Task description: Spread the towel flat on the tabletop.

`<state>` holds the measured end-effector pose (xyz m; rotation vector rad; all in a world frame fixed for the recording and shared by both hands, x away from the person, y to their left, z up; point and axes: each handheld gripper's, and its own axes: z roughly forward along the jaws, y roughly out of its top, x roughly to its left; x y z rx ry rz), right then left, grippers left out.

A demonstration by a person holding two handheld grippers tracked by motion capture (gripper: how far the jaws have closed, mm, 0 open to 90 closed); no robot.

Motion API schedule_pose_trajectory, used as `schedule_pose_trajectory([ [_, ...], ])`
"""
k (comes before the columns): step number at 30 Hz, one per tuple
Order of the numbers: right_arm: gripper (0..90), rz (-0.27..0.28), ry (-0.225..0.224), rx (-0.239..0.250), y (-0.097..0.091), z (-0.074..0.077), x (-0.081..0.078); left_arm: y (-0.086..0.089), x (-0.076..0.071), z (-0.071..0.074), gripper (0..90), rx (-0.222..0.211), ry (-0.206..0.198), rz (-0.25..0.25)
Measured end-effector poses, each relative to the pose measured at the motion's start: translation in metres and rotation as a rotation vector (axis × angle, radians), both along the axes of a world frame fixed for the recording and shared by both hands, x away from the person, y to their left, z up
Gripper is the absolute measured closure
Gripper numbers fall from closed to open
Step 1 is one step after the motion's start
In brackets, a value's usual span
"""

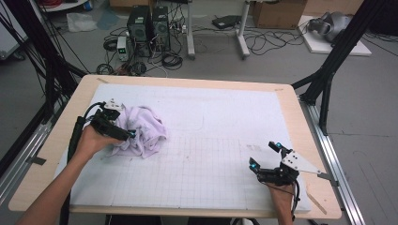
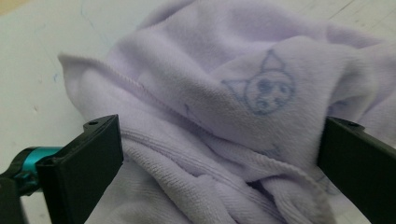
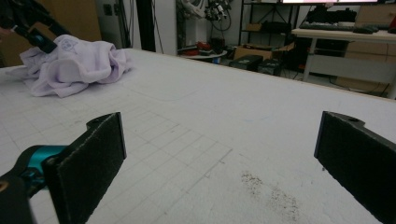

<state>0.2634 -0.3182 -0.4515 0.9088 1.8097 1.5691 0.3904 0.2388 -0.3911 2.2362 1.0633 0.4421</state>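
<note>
A crumpled pale lilac towel of soft terry cloth (image 1: 142,131) lies in a heap on the left part of the white gridded mat (image 1: 211,140) that covers the light wooden table (image 1: 300,122). In the left gripper view the towel (image 2: 224,116) is very close in front of the camera, and a small blue drawing of a cat-like face (image 2: 265,88) is printed on one fold. The left gripper (image 1: 123,132) is at the near left edge of the heap, and its two black jaws stand wide apart with folds of the cloth between them; it seems that the jaws touch the cloth at both sides, but from this angle I cannot be sure that they press it. The right gripper (image 1: 265,156) is well apart from the towel, low over the bare mat near the right front corner, and its jaws are also wide open with nothing between them. In the right gripper view the towel (image 3: 74,65) lies far off at the upper left, and a small dark smudge (image 3: 271,193) marks the mat between the jaws.
</note>
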Motion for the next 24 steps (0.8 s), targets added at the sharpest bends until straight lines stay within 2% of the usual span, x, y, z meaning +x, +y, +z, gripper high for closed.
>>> schedule_pose_trajectory([
  [6, 1.2, 0.001, 0.002, -0.001, 0.0, 0.0, 0.0, -0.004, 0.006, -0.013, 1.7, -0.004, 0.062, 0.013],
  [16, 1.2, 0.003, 0.004, -0.002, 0.0, 0.0, 0.0, -0.017, 0.011, -0.022, 3.6, 0.008, 0.095, 0.052],
  [18, 1.2, 0.0, 0.003, 0.0, 0.0, 0.0, 0.0, -0.018, 0.01, -0.022, 8.8, 0.005, 0.092, 0.058],
  [20, 1.2, 0.002, 0.001, -0.001, 0.0, 0.0, 0.0, -0.019, 0.008, -0.02, 23.0, 0.008, 0.086, 0.05],
  [21, 1.2, 0.002, 0.001, -0.001, 0.0, 0.0, 0.0, -0.019, 0.007, -0.017, 23.0, 0.011, 0.08, 0.043],
  [23, 1.2, 0.002, 0.001, -0.001, 0.0, 0.0, 0.0, -0.021, 0.004, -0.015, 46.5, 0.015, 0.075, 0.037],
  [24, 1.2, 0.002, 0.001, -0.001, 0.0, 0.0, 0.0, -0.022, 0.002, -0.014, 46.5, 0.022, 0.07, 0.035],
])
